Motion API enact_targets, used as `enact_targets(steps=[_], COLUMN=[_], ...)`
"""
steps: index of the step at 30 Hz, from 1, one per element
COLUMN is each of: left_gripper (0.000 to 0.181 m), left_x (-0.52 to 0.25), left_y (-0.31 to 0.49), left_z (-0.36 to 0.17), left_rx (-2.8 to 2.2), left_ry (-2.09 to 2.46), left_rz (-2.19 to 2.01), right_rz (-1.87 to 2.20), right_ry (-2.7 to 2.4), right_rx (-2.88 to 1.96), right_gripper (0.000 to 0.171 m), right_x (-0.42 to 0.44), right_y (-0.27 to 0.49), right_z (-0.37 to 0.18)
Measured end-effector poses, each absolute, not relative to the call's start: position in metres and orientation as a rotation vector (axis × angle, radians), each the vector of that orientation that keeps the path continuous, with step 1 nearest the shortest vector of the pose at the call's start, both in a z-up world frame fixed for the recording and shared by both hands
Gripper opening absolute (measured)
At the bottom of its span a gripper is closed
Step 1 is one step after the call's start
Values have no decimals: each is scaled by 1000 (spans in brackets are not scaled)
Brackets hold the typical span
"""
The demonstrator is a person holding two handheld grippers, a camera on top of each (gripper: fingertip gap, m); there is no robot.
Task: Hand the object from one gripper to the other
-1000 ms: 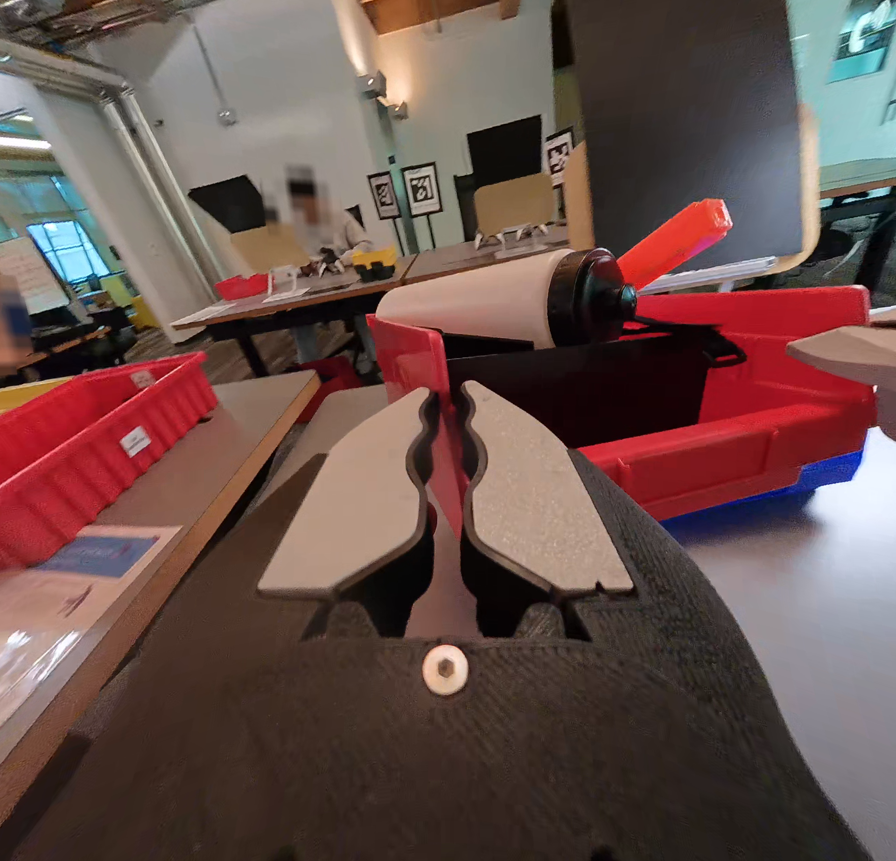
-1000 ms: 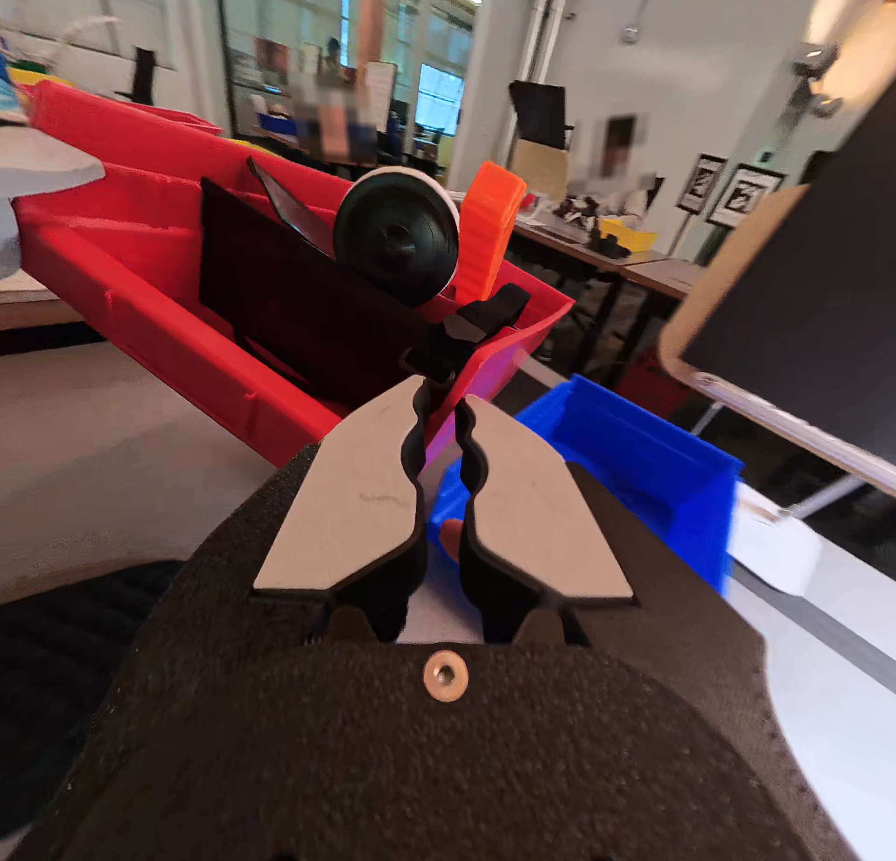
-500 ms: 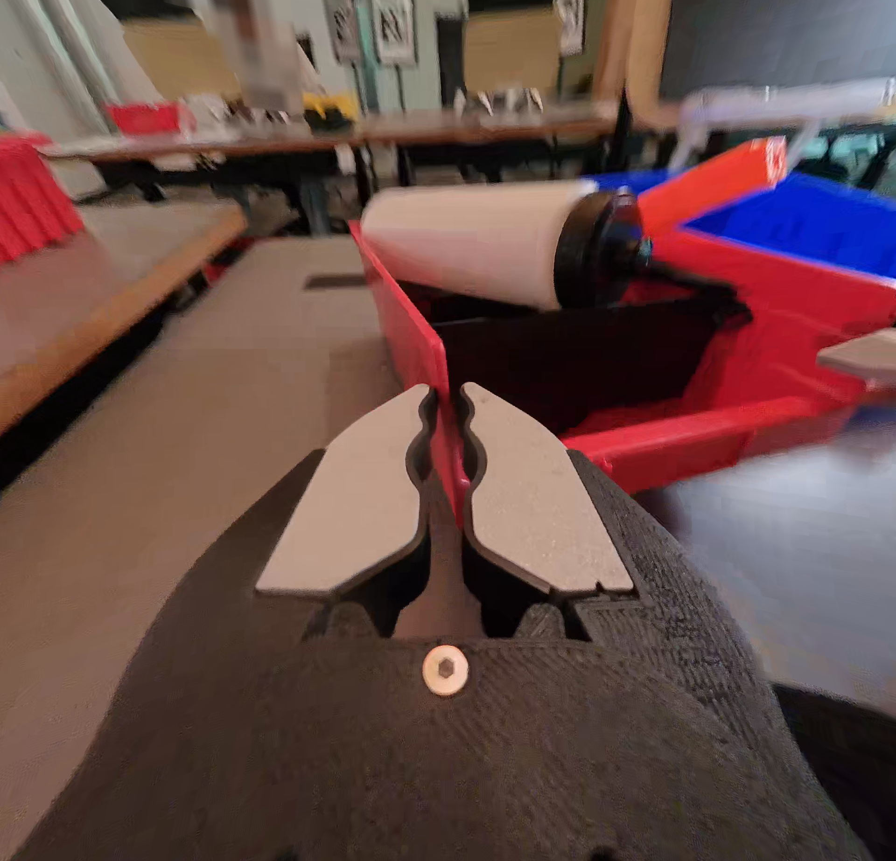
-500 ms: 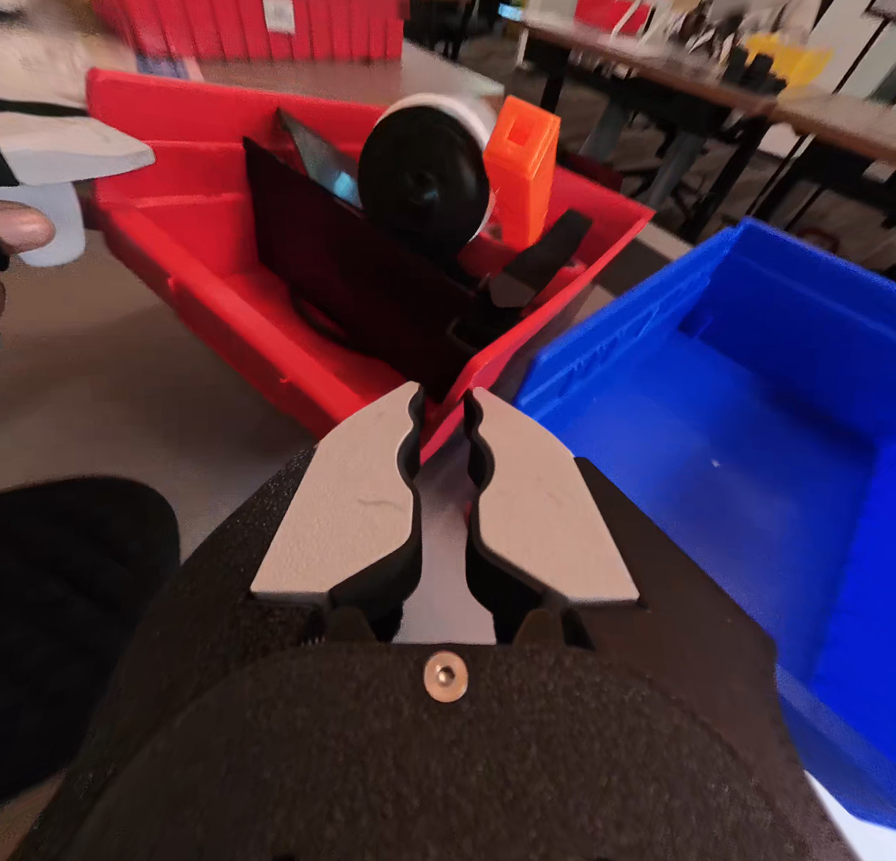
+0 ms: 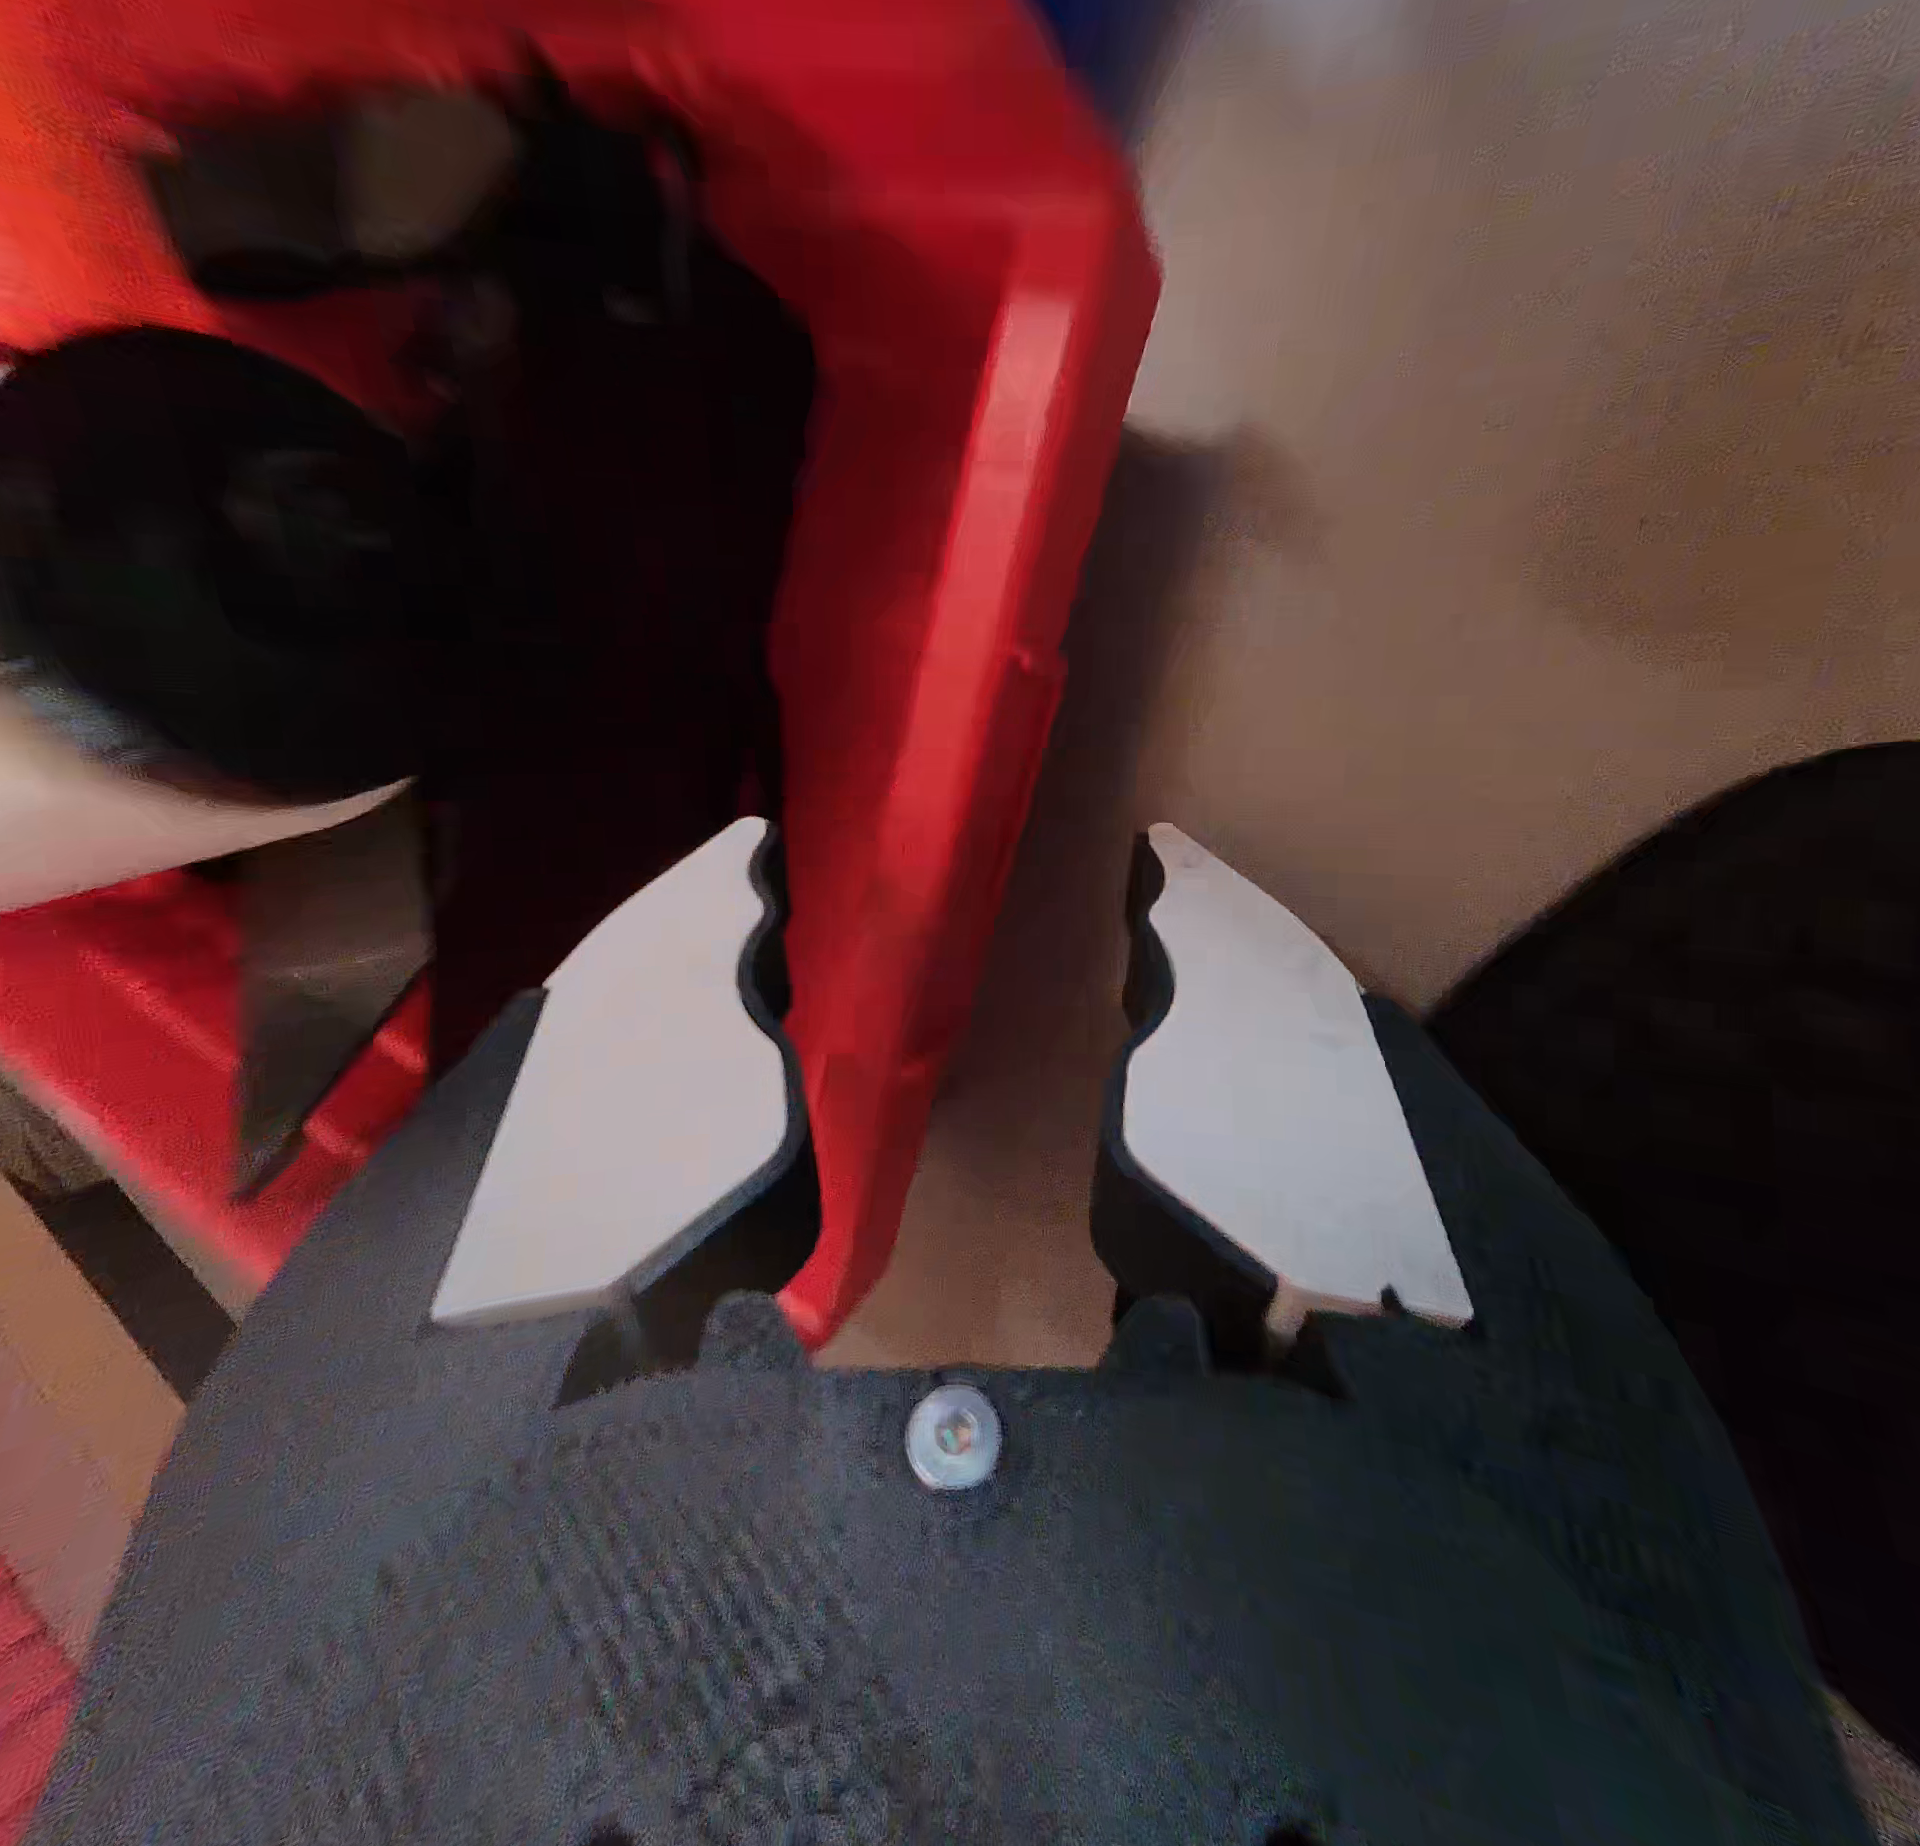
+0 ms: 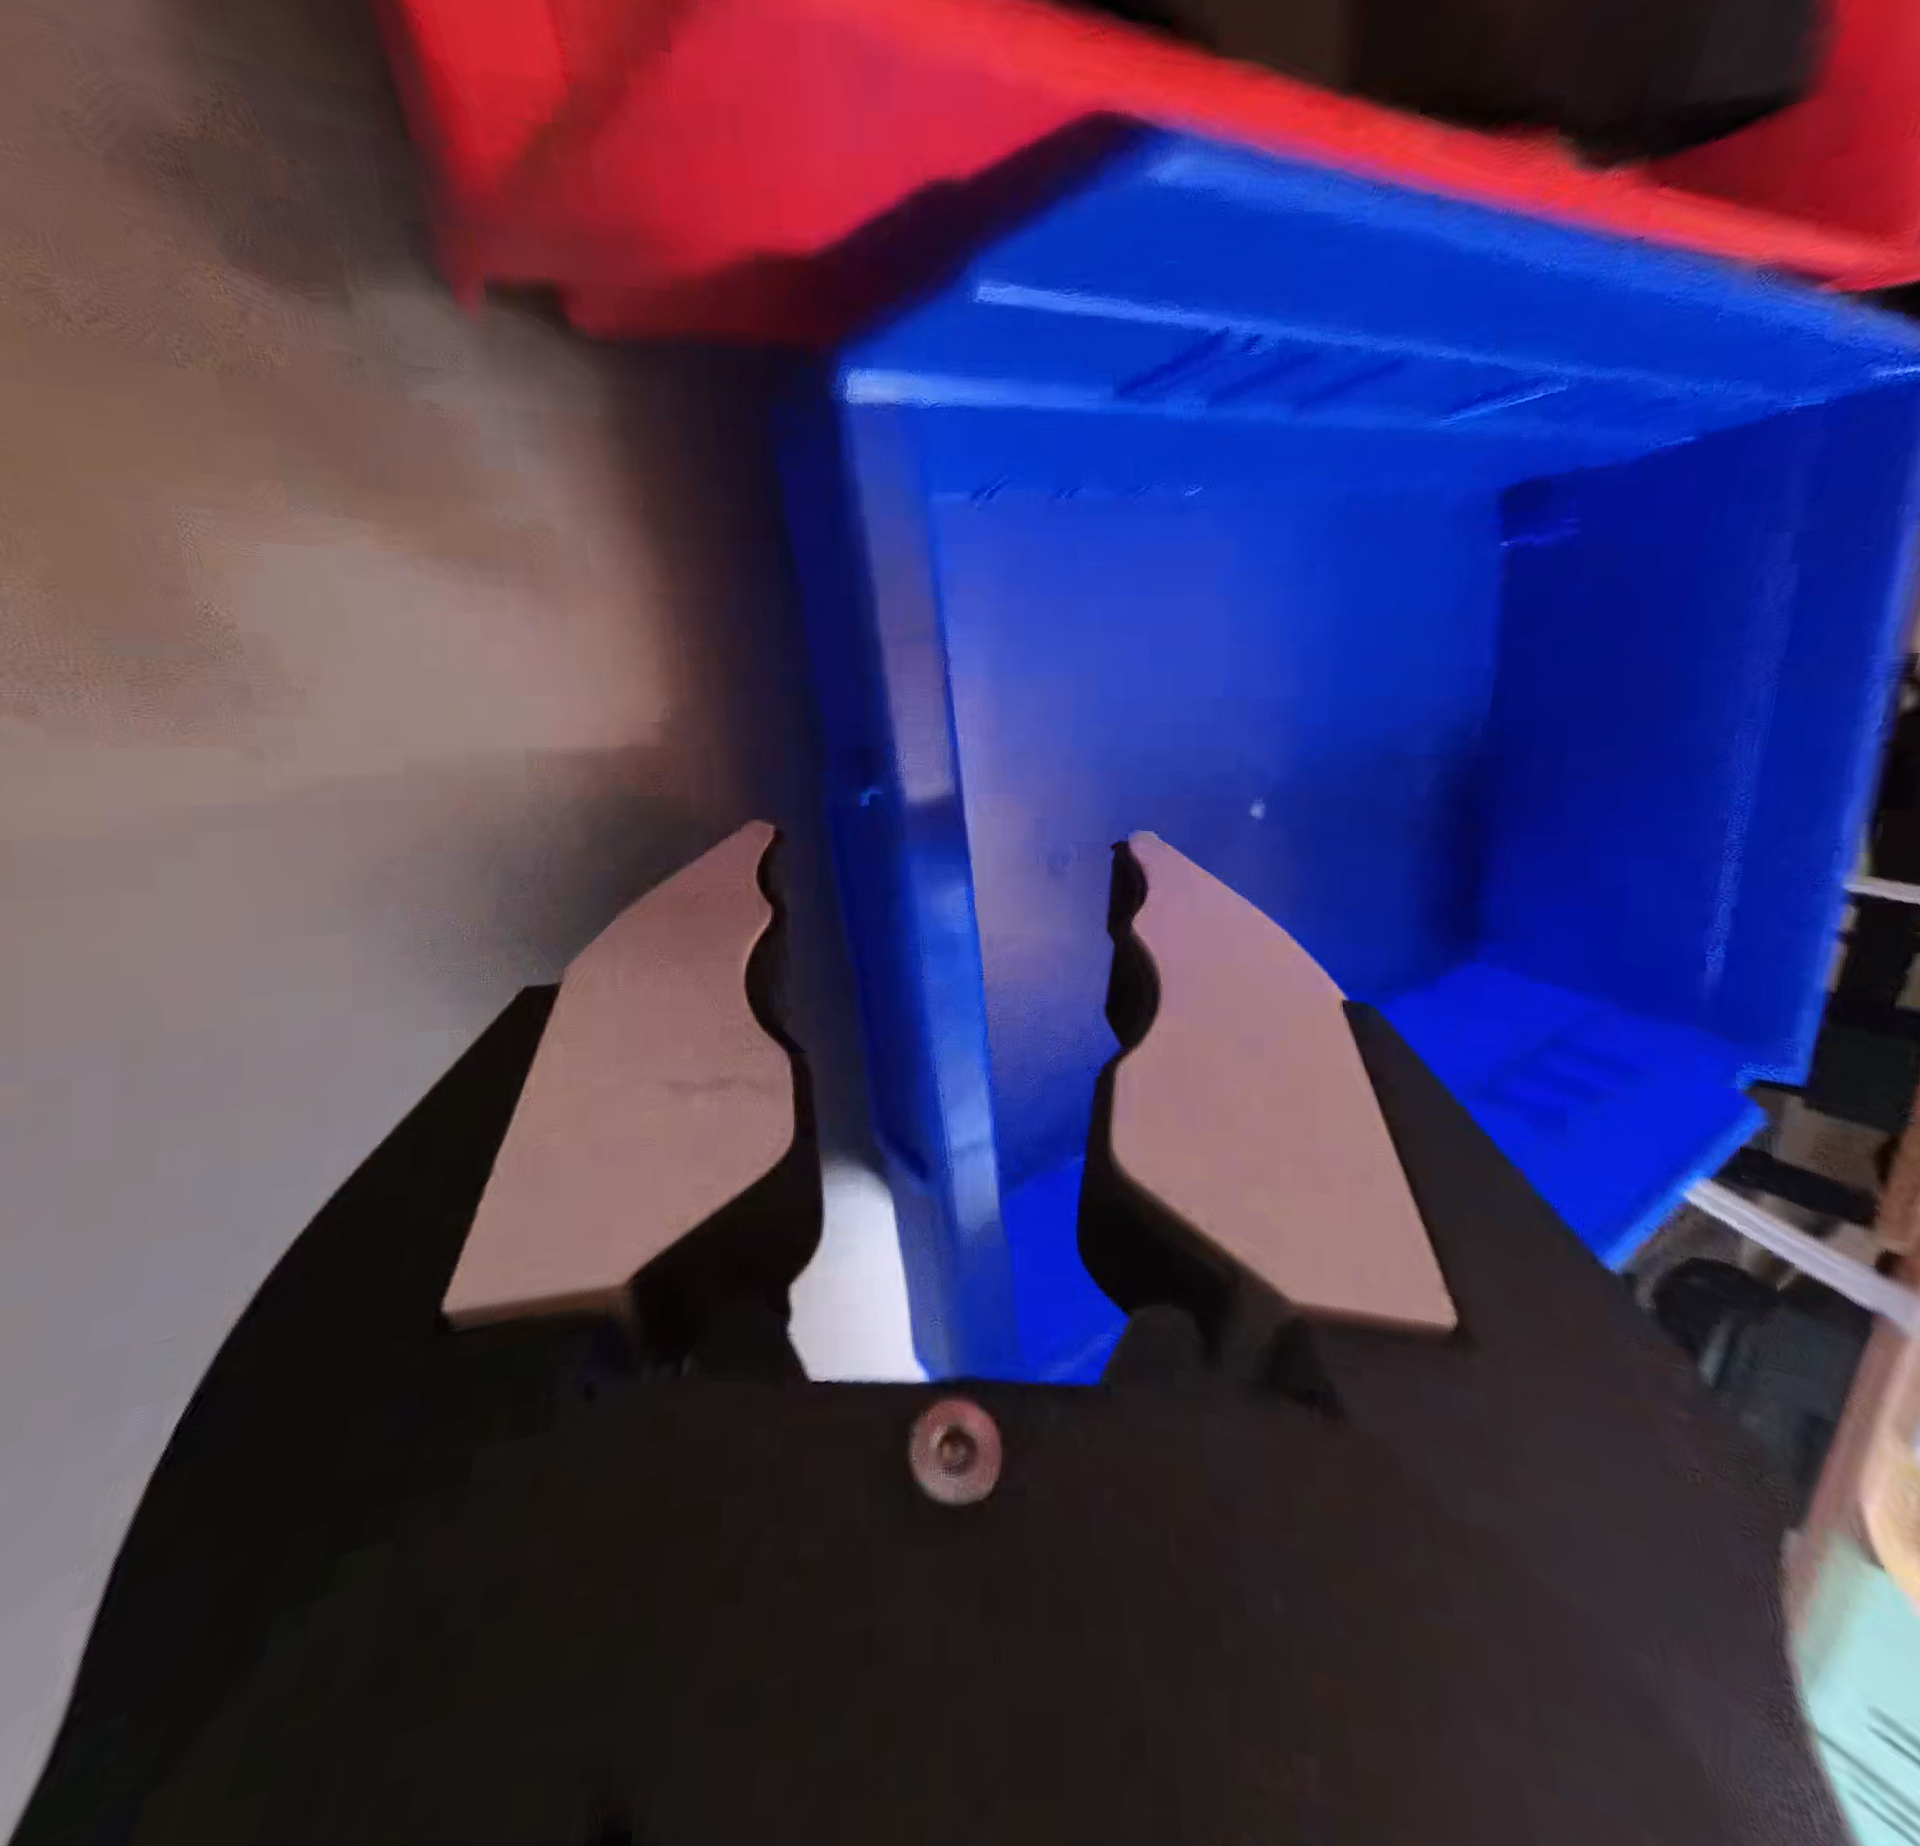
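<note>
Both views are blurred by motion. My left gripper [image 5: 951, 840] is open and points down over the red bin [image 5: 966, 508], with the bin's wall standing between its fingers. Inside the bin lie a white roll with a black end cap [image 5: 197, 549] and dark parts. My right gripper [image 6: 945, 840] is open and empty. It points down over the near wall of the blue bin [image 6: 1299, 674], which runs between its fingers. The red bin [image 6: 790, 134] shows behind the blue one, with a black part [image 6: 1538, 20] in it.
The tan tabletop [image 5: 1507, 446] lies to the right of the red bin, and the tabletop [image 6: 260, 705] also lies left of the blue bin. A black rounded shape [image 5: 1714, 1225] sits at the right edge of the left wrist view. Cluttered shelving or cables show beyond the blue bin's right side. Some 20 centimetres of space lies between my two pairs of fingers.
Both grippers have opened and let go of the red bin's walls. Both views have tilted steeply downward; the right one now looks into the blue bin.
</note>
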State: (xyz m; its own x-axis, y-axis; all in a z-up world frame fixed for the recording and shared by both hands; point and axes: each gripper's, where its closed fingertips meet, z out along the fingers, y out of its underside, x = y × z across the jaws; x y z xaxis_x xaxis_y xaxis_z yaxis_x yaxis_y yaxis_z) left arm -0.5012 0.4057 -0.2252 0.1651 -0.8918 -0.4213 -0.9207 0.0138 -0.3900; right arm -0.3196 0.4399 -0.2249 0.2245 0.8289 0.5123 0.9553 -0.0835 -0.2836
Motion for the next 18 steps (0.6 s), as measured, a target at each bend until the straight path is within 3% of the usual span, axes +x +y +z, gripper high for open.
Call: enact_targets(steps=[3, 5, 13, 18], left_gripper=[45, 32, 32, 31], left_x=[-505, -495, -461, -459], left_y=[425, 425, 410, 421], left_z=[-264, -267, -265, -264], left_rx=[-2002, -1978, -1919, -1887], left_ry=[1848, 1863, 1724, 1729], left_rz=[153, 125, 167, 177], right_rz=[-252, -243, -312, -554], right_ry=[-1693, -1669, -1400, -1385], right_rx=[-2036, -2076, -2160, -2210], right_gripper=[32, 32, 31, 31], right_x=[-317, -306, -205, -107], right_y=[445, 432, 335, 333], right_z=[-259, -257, -236, -243])
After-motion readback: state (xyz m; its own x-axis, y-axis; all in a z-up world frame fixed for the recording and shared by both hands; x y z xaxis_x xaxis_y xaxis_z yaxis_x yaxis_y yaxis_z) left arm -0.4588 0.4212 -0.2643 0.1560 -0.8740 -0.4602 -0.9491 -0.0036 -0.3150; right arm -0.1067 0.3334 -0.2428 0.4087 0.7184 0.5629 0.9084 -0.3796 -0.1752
